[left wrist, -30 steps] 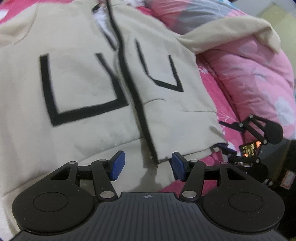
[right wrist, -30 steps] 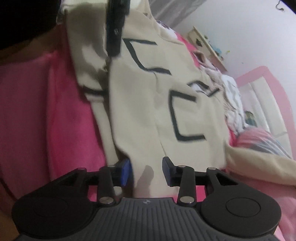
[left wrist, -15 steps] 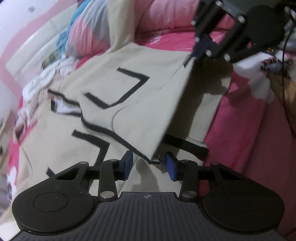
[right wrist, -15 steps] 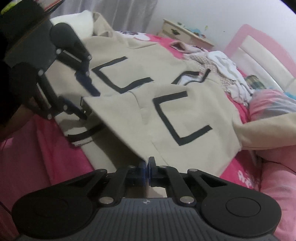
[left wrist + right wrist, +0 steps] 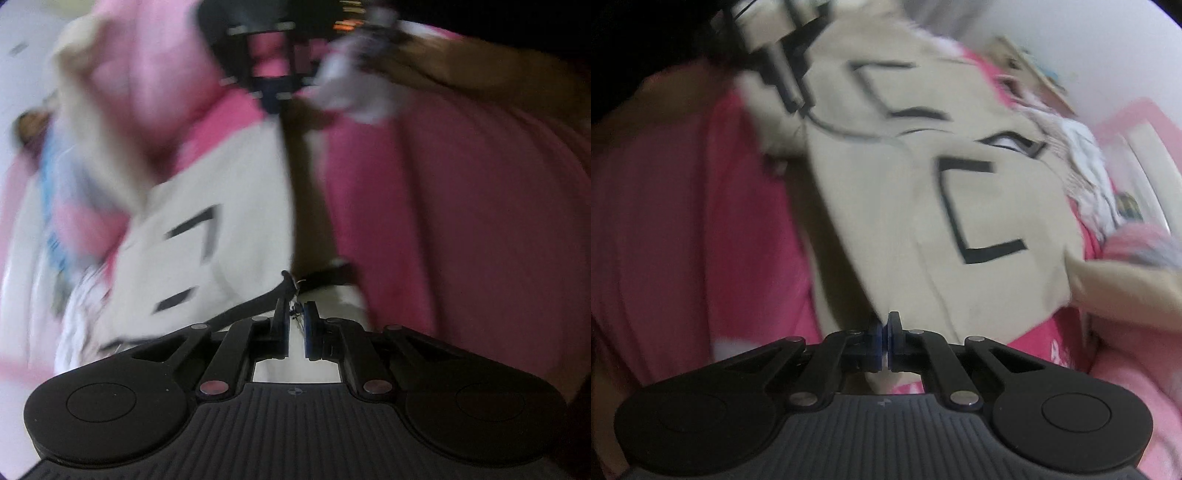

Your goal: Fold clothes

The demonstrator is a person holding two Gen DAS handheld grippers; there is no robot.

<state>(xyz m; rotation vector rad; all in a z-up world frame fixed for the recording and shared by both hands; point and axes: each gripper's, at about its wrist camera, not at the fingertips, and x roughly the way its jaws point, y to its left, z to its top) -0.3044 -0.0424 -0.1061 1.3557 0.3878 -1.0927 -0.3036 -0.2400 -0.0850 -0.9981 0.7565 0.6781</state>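
Note:
A cream zip jacket (image 5: 905, 206) with black U-shaped pocket trim lies across a pink bed. My right gripper (image 5: 885, 338) is shut on its bottom hem corner. My left gripper (image 5: 295, 326) is shut on the hem by the black zipper end, and the cream jacket (image 5: 192, 258) stretches away to the left, blurred. The hem is lifted and taut between both grippers. The left gripper also shows at the top left of the right wrist view (image 5: 792, 98). The right gripper shows blurred at the top of the left wrist view (image 5: 273, 96).
Pink bedding (image 5: 683, 221) covers the bed on both sides. A pink and blue quilt (image 5: 74, 221) and a pile of clothes (image 5: 1082, 147) lie at the far side. A pink headboard (image 5: 1137, 122) and a wooden nightstand (image 5: 1038, 70) stand behind.
My left gripper has closed on the hem by the zipper. Both grippers have lifted and swung with the hem; the views are motion-blurred. The right gripper stays shut on its corner.

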